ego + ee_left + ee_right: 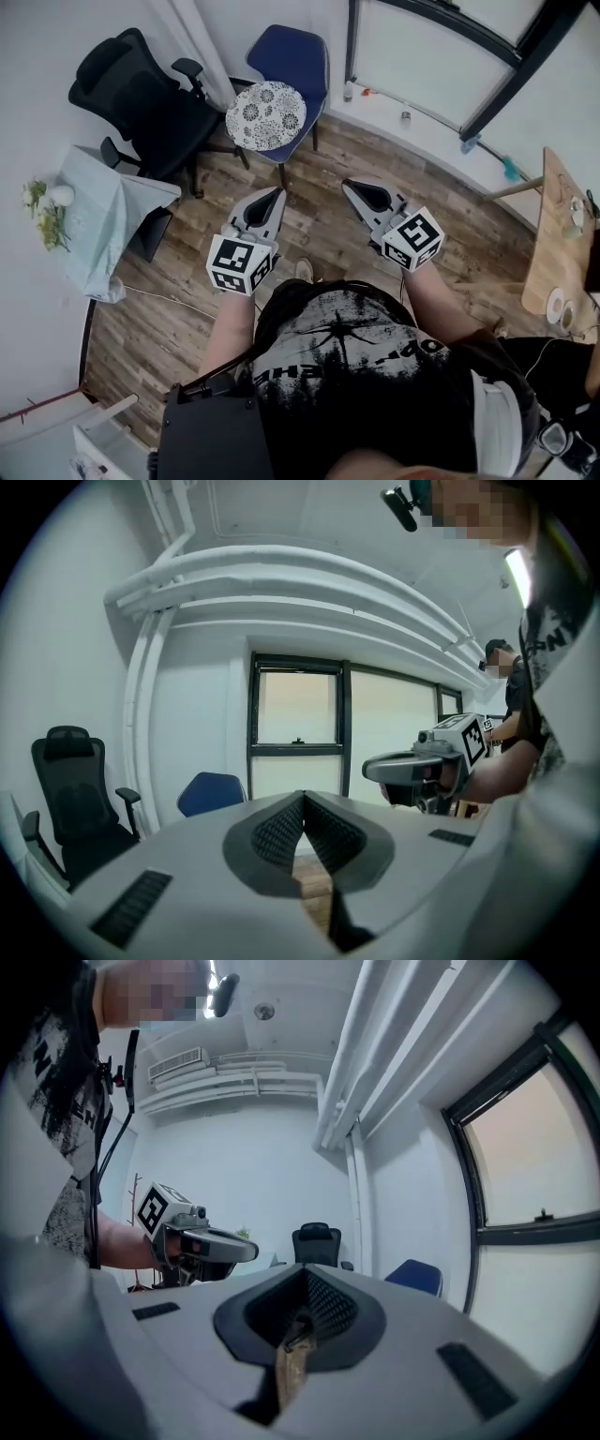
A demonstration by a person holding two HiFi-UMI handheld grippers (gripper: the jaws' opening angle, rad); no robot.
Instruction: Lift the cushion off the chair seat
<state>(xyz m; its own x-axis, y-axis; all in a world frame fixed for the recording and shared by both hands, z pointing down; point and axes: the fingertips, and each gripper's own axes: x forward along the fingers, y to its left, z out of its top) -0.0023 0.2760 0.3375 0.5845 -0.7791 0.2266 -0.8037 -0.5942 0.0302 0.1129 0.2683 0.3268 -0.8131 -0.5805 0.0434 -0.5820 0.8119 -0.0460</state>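
While the cushion (265, 115) lay on the chair (300, 56), we noted the left claw (276, 195) and right claw (350, 186) pressed together, holding nothing.

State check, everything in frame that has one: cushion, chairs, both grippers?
cushion: lying on the seat, not lifted
blue chair: upright, seat covered by the cushion
black office chair: upright, unoccupied
left gripper: jaws shut, empty, short of the chair
right gripper: jaws shut, empty, short of the chair
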